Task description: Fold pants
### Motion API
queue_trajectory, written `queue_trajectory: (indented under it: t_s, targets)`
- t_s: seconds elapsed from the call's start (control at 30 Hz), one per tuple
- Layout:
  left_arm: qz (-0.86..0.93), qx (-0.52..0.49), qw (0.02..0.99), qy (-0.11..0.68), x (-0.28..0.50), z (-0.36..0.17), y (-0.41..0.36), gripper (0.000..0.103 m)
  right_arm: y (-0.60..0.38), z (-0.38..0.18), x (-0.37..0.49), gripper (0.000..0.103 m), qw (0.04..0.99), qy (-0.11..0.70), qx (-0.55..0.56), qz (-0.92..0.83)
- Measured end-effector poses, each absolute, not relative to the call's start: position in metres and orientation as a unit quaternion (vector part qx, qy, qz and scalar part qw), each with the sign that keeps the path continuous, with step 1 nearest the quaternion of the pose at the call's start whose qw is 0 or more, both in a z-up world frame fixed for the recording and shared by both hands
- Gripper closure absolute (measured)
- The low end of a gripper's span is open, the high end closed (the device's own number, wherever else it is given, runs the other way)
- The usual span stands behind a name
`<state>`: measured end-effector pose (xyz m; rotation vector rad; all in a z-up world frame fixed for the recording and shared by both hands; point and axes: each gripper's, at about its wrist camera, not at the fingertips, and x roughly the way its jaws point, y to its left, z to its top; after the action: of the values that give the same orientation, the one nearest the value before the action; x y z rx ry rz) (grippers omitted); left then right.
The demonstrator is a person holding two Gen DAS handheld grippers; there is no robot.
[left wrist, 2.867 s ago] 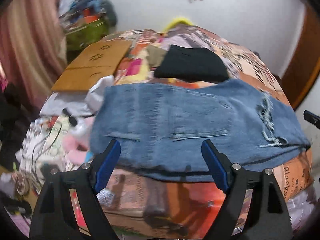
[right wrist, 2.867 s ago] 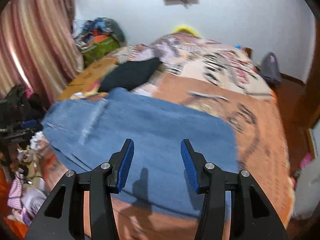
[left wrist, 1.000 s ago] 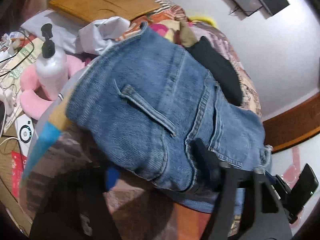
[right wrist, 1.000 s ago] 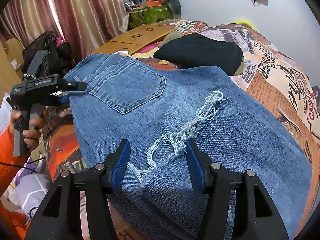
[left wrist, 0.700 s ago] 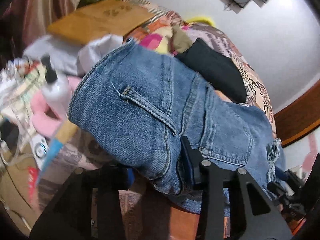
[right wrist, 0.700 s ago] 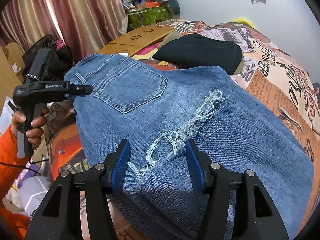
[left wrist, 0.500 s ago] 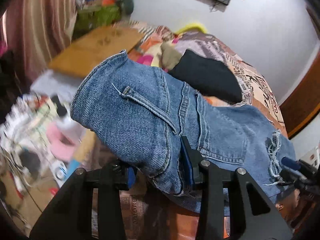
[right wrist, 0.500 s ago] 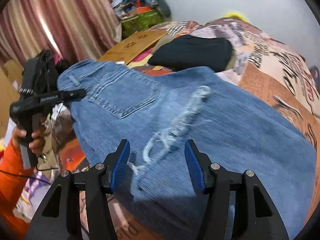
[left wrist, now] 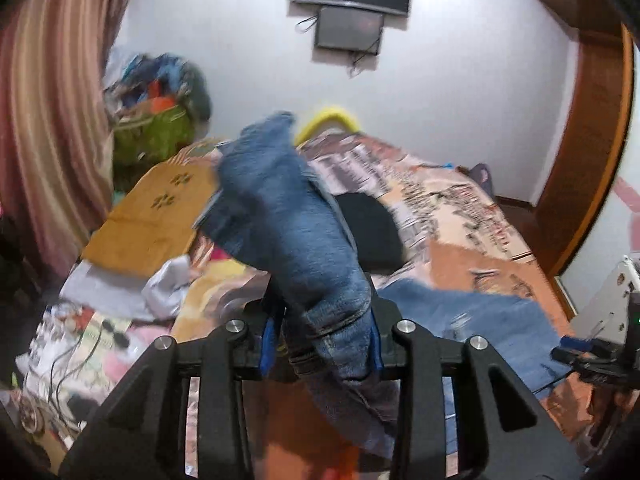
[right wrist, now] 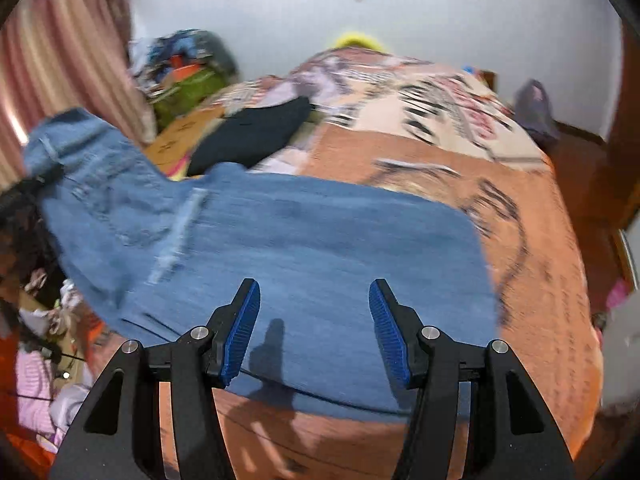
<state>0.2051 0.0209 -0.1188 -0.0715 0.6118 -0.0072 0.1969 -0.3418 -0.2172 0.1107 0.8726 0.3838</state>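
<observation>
Patterned orange bedding covers the bed (right wrist: 532, 216) where my jeans (right wrist: 304, 240) lie, their long axis running across it from the left edge toward the right. My left hand-held gripper (left wrist: 320, 340) is clamped on the waistband end, which is lifted off the bed and sticks up toward the far wall. My right hand-held gripper (right wrist: 314, 328) hovers over the leg end near the front edge, fingers spread wide, gripping nothing. A folded black garment (right wrist: 252, 136) lies beyond the jeans.

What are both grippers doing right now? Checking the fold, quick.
Left gripper: closed on the jeans, waist end lifted.
Right gripper: open, holding nothing, above the jeans.
</observation>
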Motion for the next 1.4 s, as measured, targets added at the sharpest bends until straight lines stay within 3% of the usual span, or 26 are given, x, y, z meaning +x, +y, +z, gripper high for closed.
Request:
queue_trajectory:
  t_s: [0.47, 1.23, 1.4]
  targets:
    - [-0.105, 0.079, 0.95, 0.283, 0.217, -0.096, -0.125, 0.072, -0.382, -0.251, 0.19, 0.048, 0.881, 0.428, 0.081, 0.182]
    - [-0.247, 0.094, 0.899, 0.348, 0.244, -0.144, -0.276, 0.075, -0.383, -0.256, 0.197, 0.044, 0.877, 0.422, 0.101, 0.209]
    - [-0.265, 0.101, 0.872, 0.399, 0.254, -0.179, -0.292, 0.074, -0.394, -0.254, 0.193, 0.044, 0.875, 0.421, 0.116, 0.208]
